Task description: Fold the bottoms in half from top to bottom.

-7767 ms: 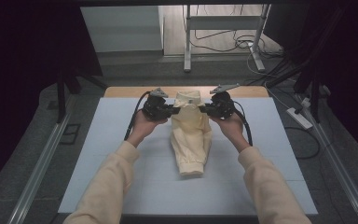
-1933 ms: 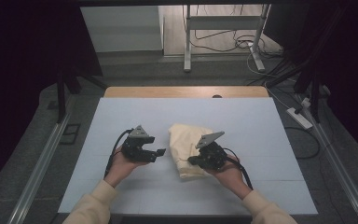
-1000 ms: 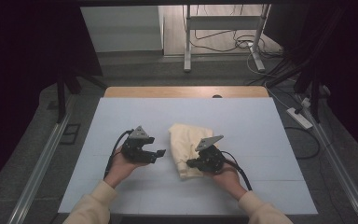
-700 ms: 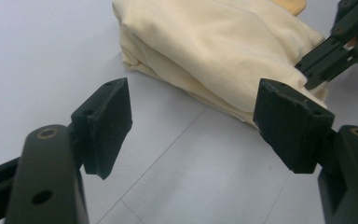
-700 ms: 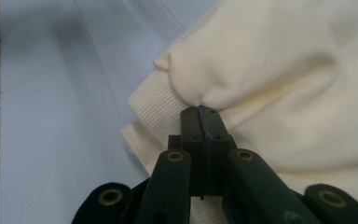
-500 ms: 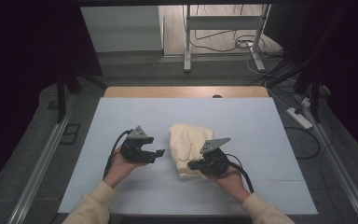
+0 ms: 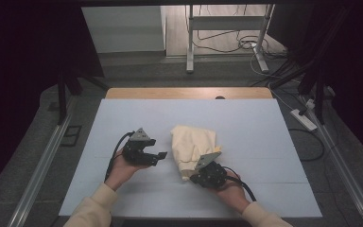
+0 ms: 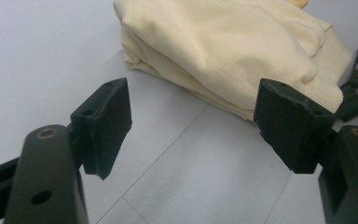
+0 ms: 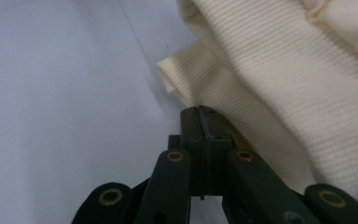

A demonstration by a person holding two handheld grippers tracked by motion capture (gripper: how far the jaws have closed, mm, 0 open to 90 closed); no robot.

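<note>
A folded cream knit garment (image 7: 194,141) lies on the pale blue mat (image 7: 264,123) near the middle. My left gripper (image 7: 159,156) rests to its left, open with nothing between the pads (image 8: 106,120), pointing at the garment's folded edge (image 8: 223,56). My right gripper (image 7: 192,178) sits at the garment's near corner. Its jaws are pressed together, pad to pad, and the ribbed hem (image 9: 279,93) lies against the right side of their tip (image 9: 203,122). No cloth shows between them.
The wooden table edge (image 7: 189,92) runs along the far side of the mat. Beyond it are a metal stand (image 7: 189,42) and cables on the floor. A power strip (image 7: 304,119) lies right of the table. Open mat surrounds the garment.
The right gripper has slid a little toward the near edge of the mat, by the garment's near corner. The left gripper and the garment's bulk have stayed in place.
</note>
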